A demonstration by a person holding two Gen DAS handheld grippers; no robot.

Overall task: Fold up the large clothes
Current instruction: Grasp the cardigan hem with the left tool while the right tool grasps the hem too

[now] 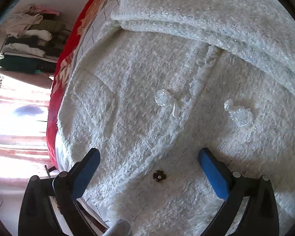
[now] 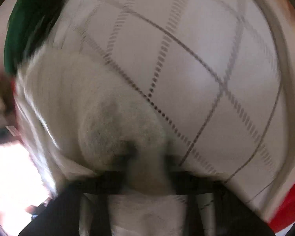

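Sprawling across the bed [image 1: 100, 19], a fuzzy white cardigan [image 1: 147, 78] with clear glass-like buttons [image 1: 162, 97] lies partly folded — soft, floppy, likely light. The left claw [image 1: 149, 157] hovers wide open above its placket; the right claw [image 2: 147, 169], blurred, is pinched on fluffy fabric. Hems and edges look like the best holds, away from the fragile buttons.

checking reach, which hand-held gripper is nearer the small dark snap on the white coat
Left. The left hand-held gripper hangs open over the coat, the snap between its fingers. The right hand-held gripper is shut on fluffy white fabric, no snap in its view.
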